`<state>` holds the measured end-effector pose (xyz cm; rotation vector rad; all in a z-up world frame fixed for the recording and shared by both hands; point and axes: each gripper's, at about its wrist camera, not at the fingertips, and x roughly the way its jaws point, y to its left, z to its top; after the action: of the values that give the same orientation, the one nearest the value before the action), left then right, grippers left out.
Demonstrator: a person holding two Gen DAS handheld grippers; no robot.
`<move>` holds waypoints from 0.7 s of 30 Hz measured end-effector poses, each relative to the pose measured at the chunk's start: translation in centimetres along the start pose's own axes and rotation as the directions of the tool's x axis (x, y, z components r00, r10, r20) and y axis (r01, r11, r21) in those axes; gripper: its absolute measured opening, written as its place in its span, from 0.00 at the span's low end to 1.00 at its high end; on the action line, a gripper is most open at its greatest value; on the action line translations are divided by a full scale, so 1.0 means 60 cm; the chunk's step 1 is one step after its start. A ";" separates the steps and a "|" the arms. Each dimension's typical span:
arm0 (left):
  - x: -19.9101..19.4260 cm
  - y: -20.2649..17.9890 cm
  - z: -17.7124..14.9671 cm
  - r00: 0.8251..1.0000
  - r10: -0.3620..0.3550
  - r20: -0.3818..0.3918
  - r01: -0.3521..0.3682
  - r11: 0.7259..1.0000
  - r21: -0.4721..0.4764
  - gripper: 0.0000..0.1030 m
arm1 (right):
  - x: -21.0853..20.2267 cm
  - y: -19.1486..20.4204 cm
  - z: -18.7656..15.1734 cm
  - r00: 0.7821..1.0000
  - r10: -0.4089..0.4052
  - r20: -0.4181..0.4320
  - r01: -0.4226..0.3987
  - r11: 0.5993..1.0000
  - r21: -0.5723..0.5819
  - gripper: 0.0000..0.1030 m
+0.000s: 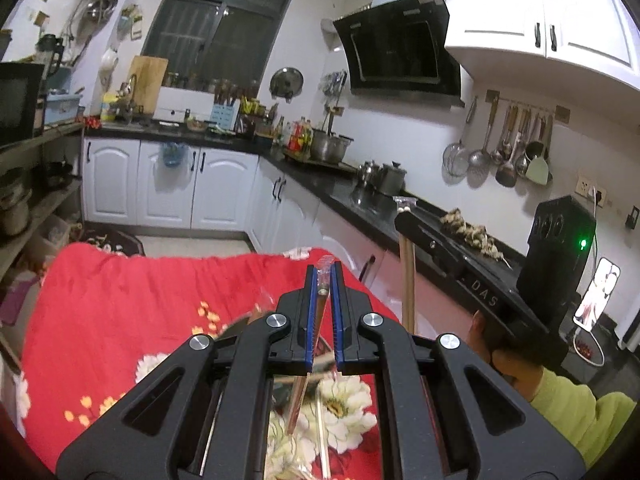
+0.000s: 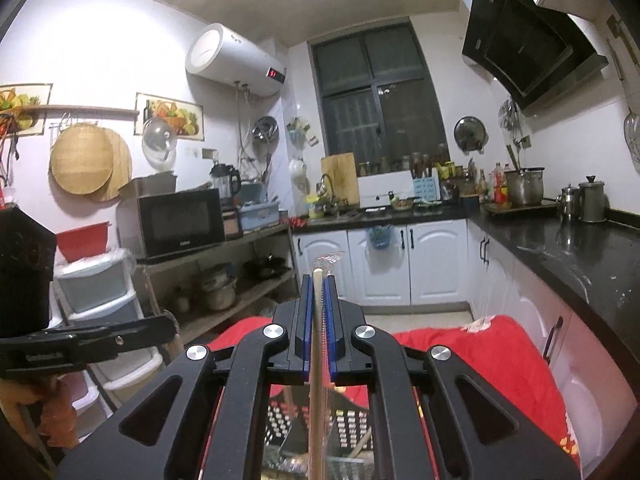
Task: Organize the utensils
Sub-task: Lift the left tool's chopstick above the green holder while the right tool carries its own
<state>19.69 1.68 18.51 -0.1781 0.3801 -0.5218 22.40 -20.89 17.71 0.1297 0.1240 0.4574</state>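
Both grippers, left and right, clamp wrapped chopsticks

white letters "das" on the right hand-held gripper's black body.

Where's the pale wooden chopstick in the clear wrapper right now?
In the right wrist view, the wrapped chopstick is clamped between the right claw's blue pads, raised above the red floral cloth.
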 end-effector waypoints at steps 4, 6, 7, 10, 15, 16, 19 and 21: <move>0.003 0.002 0.018 1.000 0.009 0.022 -0.009 1.000 0.008 0.04 | 0.015 -0.010 0.011 0.999 0.005 0.040 -0.006 1.000 0.023 0.06; 0.005 0.001 0.025 0.999 0.019 0.031 -0.020 1.000 0.021 0.04 | 0.021 -0.009 0.012 0.998 -0.002 0.058 0.001 1.000 0.021 0.06; 0.007 0.001 0.027 0.999 0.023 0.034 -0.023 0.999 0.026 0.04 | 0.025 -0.010 0.014 0.997 -0.010 0.072 0.008 1.000 0.019 0.06; 0.010 0.003 0.031 0.998 0.034 0.044 -0.036 0.999 0.034 0.04 | 0.039 -0.010 0.015 0.994 -0.034 0.104 0.033 0.999 0.011 0.06; 0.016 0.014 0.033 0.995 0.083 0.060 -0.086 0.995 0.051 0.04 | 0.067 -0.011 0.009 0.986 -0.081 0.144 0.082 0.997 0.001 0.06; 0.020 0.017 0.031 0.993 0.099 0.061 -0.102 0.993 0.056 0.04 | 0.074 -0.012 0.006 0.984 -0.091 0.150 0.092 0.996 0.000 0.06; 0.030 0.028 0.026 0.990 0.127 0.060 -0.131 0.989 0.062 0.04 | 0.093 -0.014 -0.002 0.982 -0.111 0.153 0.113 0.994 0.000 0.06; 0.036 0.034 0.021 0.988 0.140 0.061 -0.144 0.988 0.061 0.04 | 0.101 -0.016 -0.008 0.981 -0.122 0.154 0.124 0.992 0.000 0.06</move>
<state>22.85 2.39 18.44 -0.1012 0.3173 -0.3875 28.13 -18.95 16.52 0.1465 -0.0213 0.3232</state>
